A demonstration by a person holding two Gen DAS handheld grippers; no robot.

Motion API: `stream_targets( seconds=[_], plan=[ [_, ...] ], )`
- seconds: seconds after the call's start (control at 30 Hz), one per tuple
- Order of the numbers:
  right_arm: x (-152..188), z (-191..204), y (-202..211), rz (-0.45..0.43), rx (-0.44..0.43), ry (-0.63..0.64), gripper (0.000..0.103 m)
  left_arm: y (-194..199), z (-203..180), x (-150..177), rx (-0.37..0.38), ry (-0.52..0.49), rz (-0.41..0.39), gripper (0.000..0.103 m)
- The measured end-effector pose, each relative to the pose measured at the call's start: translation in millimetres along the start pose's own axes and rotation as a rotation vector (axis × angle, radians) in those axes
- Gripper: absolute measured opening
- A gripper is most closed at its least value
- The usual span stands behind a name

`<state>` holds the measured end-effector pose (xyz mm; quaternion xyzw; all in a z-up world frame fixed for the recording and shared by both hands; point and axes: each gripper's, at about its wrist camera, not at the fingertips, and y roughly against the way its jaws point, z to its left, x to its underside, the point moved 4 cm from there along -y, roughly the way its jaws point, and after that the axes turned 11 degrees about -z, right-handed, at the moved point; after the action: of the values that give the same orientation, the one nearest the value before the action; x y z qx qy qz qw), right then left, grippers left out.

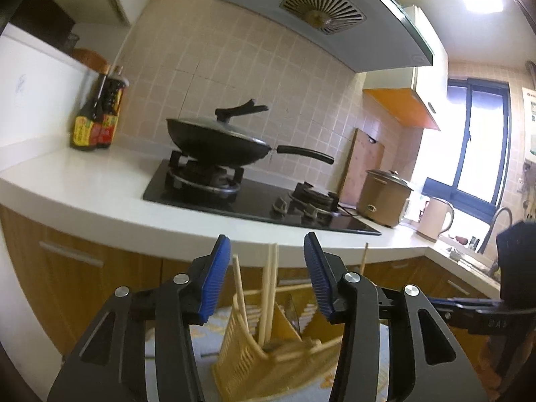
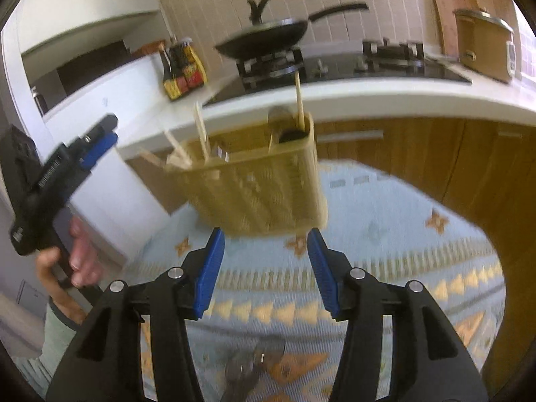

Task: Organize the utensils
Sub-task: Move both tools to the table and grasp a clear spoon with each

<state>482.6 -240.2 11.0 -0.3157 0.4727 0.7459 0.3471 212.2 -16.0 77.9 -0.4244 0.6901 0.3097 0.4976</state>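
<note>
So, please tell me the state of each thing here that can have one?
left gripper: open, nothing held
right gripper: open, nothing held
utensil holder: tilted, chopsticks inside
wok: on burner, lid on
rice cooker: lid on

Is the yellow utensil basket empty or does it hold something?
Not empty. The basket holds chopsticks sticking out of its top, and a dark rounded utensil shows in one end compartment; what it is, I cannot tell.

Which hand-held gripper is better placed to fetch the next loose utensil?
Probably the right hand-held gripper: its jaws are open and blurred utensils lie on the cloth just beneath it. The left hand-held gripper faces the holder, with no loose utensils in its view.
</note>
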Motion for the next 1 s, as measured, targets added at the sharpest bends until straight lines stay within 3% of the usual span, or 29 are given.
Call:
stream_targets(
  seconds=[0.2,0.3,0.37,0.7,0.9,1.0],
  plan=[
    [40.7,4.7,-7.5,0.101,0.027,0.004,0.048,41.4,-9.2,-11.9,-0.009,0.014,0.0,0.057],
    [69.4,3.0,-14.6,0.189,0.034,-0.028,0.047,60.5,-23.9,-8.0,-0.021,-0.017,0.058,0.057],
    [82.6,2.2,-19.0,0.227,0.018,-0.049,0.036,71.7,-36.4,2.9,0.003,-0.015,0.119,0.057],
    [102.5,-7.9,-36.2,0.277,0.04,-0.079,0.03,125.8,-77.4,121.0,0.053,-0.04,0.562,0.055],
    [101.9,-34.1,-29.7,0.236,0.073,-0.114,0.03,143.3,-96.6,170.3,0.12,-0.032,0.709,0.055],
    [100.3,-44.6,-29.3,0.225,0.084,-0.133,0.03,140.6,-107.2,187.4,0.123,-0.031,0.774,0.05]
  ],
)
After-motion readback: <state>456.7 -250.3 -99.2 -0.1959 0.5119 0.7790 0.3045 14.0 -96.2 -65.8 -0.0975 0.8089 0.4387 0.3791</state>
